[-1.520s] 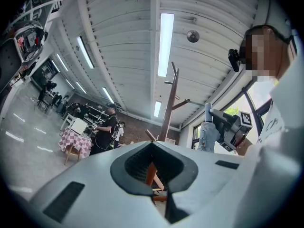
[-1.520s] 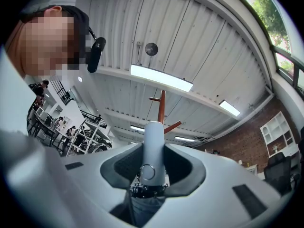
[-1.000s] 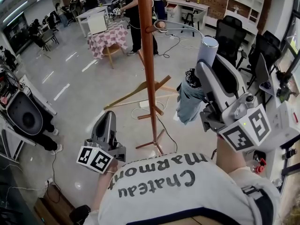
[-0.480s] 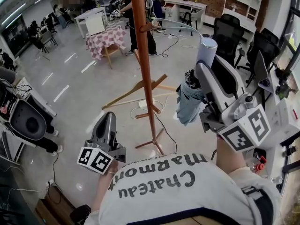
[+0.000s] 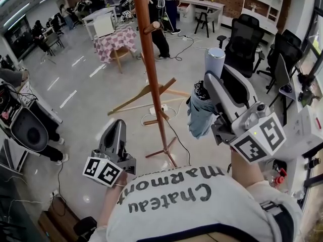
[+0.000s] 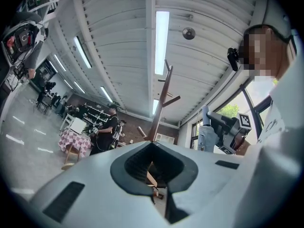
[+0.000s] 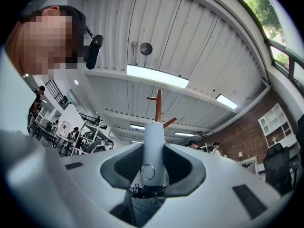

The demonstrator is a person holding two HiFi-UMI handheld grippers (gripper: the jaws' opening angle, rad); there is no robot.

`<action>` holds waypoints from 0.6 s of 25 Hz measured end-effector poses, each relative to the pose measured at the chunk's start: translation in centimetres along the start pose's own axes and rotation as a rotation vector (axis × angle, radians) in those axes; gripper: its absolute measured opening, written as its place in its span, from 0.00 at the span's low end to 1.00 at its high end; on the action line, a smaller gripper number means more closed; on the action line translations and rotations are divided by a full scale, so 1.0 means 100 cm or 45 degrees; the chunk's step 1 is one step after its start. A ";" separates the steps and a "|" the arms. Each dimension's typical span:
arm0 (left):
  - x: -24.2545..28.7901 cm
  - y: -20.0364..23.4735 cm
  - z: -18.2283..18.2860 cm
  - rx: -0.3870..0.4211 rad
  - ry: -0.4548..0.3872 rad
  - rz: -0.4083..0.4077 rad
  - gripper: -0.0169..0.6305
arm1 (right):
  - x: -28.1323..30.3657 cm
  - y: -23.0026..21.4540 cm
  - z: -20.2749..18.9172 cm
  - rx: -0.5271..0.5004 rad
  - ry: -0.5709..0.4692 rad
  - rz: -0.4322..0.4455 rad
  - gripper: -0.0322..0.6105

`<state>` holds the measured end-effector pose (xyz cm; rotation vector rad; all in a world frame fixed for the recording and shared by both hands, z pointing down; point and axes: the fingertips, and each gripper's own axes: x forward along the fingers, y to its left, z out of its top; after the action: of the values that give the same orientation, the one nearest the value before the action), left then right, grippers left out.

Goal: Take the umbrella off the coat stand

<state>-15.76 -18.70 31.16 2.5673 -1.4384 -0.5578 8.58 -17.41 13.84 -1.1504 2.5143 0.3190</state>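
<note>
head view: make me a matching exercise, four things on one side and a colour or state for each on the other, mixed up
Things:
1. umbrella
2. coat stand
3. left gripper
4. tablecloth

States:
a. shut, with nothing in it
b. pink and white check
c. folded, clamped in the right gripper
d. brown wood, upright

Pairs: 1-c, 2-d, 3-a, 4-b
</note>
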 end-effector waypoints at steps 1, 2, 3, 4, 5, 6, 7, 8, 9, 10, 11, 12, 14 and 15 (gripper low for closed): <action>-0.002 -0.003 -0.003 0.001 0.001 -0.002 0.06 | -0.003 0.001 -0.005 0.003 0.014 0.003 0.28; -0.003 -0.006 -0.005 0.001 0.002 -0.002 0.06 | -0.006 0.001 -0.010 0.005 0.030 0.007 0.28; -0.004 -0.009 -0.007 0.000 0.004 -0.001 0.06 | -0.008 0.001 -0.015 0.009 0.048 0.011 0.28; -0.005 -0.013 -0.008 -0.001 0.007 0.001 0.06 | -0.010 0.001 -0.019 0.016 0.065 0.015 0.28; -0.005 -0.016 -0.009 -0.003 0.010 0.003 0.06 | -0.011 0.000 -0.023 0.024 0.082 0.018 0.28; -0.004 -0.019 -0.010 -0.005 0.013 0.004 0.06 | -0.011 -0.001 -0.026 0.035 0.099 0.022 0.28; -0.002 -0.021 -0.010 -0.007 0.018 0.006 0.06 | -0.012 -0.003 -0.030 0.045 0.115 0.025 0.28; -0.001 -0.024 -0.011 -0.008 0.022 0.008 0.06 | -0.012 -0.006 -0.034 0.055 0.129 0.027 0.28; 0.001 -0.026 -0.011 -0.009 0.025 0.011 0.06 | -0.012 -0.008 -0.038 0.064 0.141 0.029 0.28; 0.003 -0.028 -0.011 -0.010 0.028 0.013 0.06 | -0.012 -0.010 -0.042 0.071 0.153 0.031 0.28; 0.005 -0.031 -0.011 -0.011 0.029 0.016 0.06 | -0.012 -0.012 -0.046 0.077 0.166 0.034 0.28; 0.007 -0.034 -0.012 -0.012 0.031 0.019 0.06 | -0.012 -0.014 -0.051 0.082 0.181 0.037 0.28; 0.010 -0.039 -0.014 -0.015 0.039 0.024 0.06 | -0.014 -0.017 -0.060 0.090 0.212 0.041 0.28; 0.011 -0.041 -0.016 -0.016 0.045 0.026 0.06 | -0.015 -0.019 -0.065 0.094 0.223 0.043 0.28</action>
<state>-11.37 -17.53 31.12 2.5366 -1.4432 -0.5142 9.48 -19.87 20.27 -1.1540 2.6743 0.1375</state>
